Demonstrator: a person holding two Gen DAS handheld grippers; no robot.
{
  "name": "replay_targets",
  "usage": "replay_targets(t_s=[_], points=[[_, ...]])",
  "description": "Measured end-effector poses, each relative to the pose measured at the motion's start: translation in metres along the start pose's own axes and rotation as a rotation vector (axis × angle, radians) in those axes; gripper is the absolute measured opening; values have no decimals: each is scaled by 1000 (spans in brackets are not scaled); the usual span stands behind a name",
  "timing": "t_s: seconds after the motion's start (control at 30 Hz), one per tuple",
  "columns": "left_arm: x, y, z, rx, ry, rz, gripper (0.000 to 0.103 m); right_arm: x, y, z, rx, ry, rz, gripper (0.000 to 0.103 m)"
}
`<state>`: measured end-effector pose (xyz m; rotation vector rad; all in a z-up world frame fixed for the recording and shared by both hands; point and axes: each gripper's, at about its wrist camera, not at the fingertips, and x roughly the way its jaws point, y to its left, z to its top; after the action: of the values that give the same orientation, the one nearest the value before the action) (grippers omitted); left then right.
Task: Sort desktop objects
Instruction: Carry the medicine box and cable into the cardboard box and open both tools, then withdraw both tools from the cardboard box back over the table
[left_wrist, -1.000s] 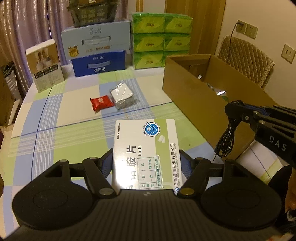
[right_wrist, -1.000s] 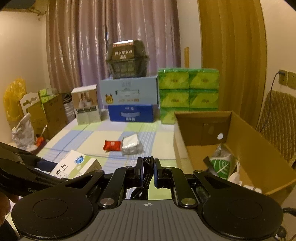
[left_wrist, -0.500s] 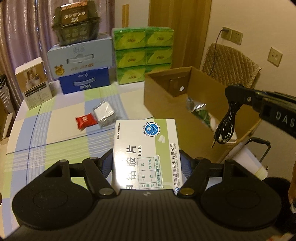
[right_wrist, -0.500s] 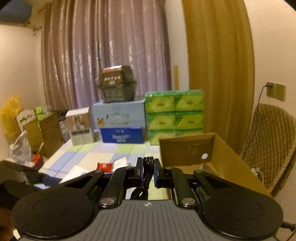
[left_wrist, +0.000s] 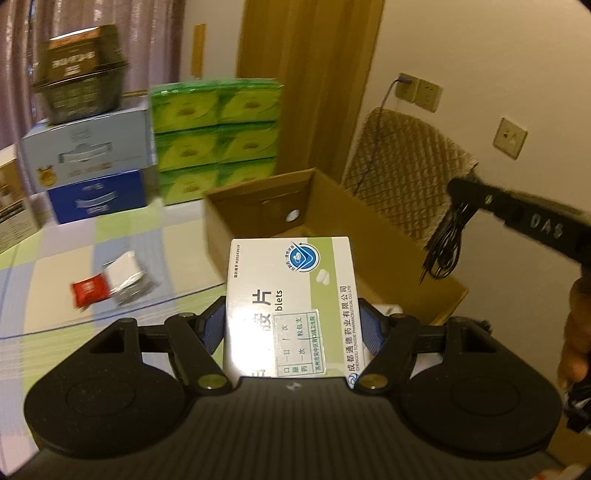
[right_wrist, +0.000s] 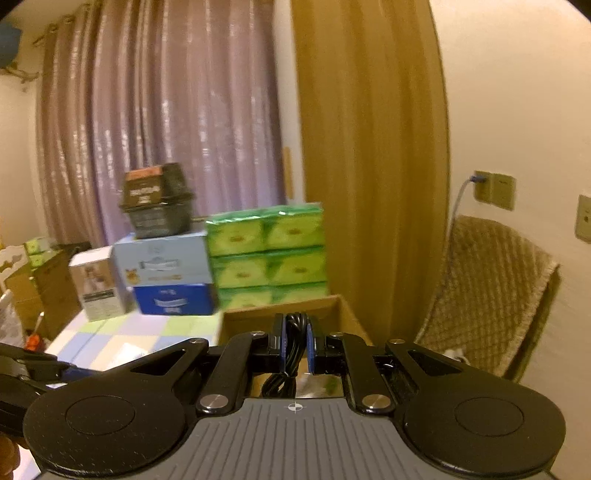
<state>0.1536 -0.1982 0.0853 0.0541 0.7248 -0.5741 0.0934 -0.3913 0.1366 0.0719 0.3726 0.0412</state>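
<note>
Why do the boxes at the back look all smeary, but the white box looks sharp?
Left wrist view: the medicine box is sharp, while the green packs and red packet are motion-blurred. Right wrist view: the stacked boxes blur too; the pinched cable stays crisp.

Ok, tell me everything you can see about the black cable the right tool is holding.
The black cable is a thin cord gathered into a loose bundle of loops. The right tool is shut on its upper part, blue pads pressing both sides, so it is lifted clear of the table. In the left wrist view the loops dangle below the tool, over the far right side of the open cardboard box. Motion blur hides any plug. Nothing but the tool touches it.
</note>
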Motion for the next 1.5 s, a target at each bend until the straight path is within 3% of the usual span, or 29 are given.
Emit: replay_targets(t_s=[0.27,0.53,0.97,1.2,1.3,1.37,1.5], points=[[46,-29,18,-2,9,-49,67,22,-38,-11,6,53,-36,7],[81,-27,19,-46,22,-51,67,47,-59,-27,41,99,-44,7],[52,7,7,-94,-10,-1,71,60,-51,-42,60,161,1,7],[42,22,-6,-121,-2,30,73,74,-43,-35,100,178,69,7],[39,27,-12,-125,3,39,73,77,-40,-31,91,171,58,8],[37,29,-16,-122,5,51,73,74,-40,-30,94,159,48,10],[33,34,-23,-130,14,61,75,66,-43,-33,101,152,30,23]])
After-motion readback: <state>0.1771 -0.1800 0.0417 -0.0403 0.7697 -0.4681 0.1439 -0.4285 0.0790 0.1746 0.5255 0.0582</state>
